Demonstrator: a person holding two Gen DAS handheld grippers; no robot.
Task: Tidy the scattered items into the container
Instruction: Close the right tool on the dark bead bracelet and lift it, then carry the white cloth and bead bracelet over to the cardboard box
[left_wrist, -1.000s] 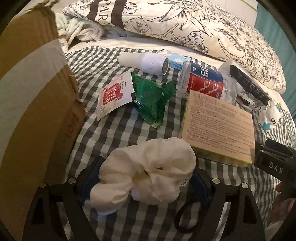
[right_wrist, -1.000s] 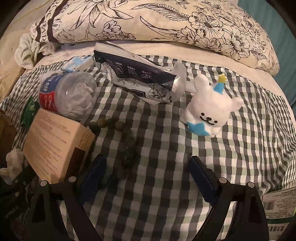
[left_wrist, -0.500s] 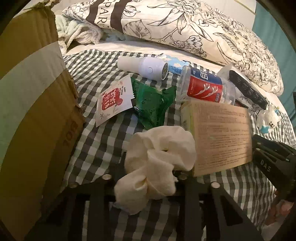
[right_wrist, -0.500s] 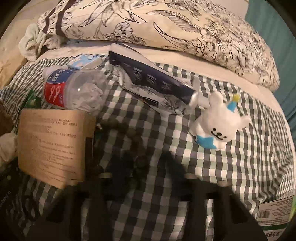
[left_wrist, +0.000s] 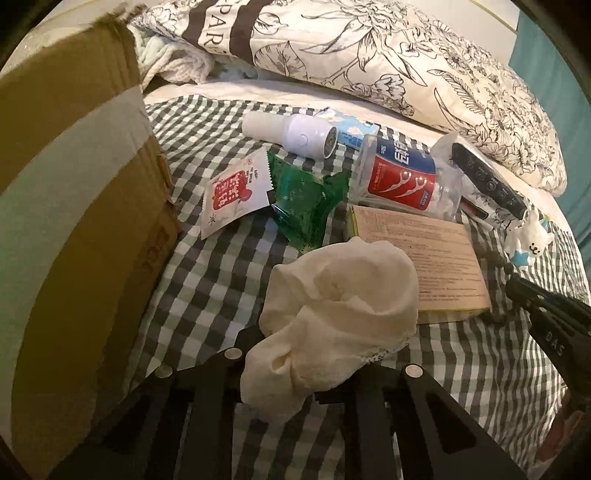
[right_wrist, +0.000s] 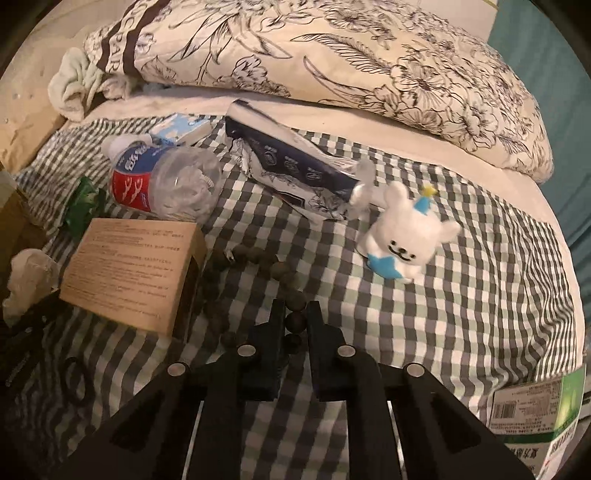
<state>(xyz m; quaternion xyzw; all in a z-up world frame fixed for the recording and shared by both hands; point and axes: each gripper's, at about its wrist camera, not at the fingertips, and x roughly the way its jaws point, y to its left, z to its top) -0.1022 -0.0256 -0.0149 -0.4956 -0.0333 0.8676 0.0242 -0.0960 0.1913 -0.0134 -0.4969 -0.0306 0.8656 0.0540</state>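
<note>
Your left claw is closing on the cloth; the box lies to its left, close by.

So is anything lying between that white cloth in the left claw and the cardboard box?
Nothing visible. The white cloth is pinched in the left claw, and only bare checked blanket lies between it and the cardboard box. The snack packets sit farther back.
</note>
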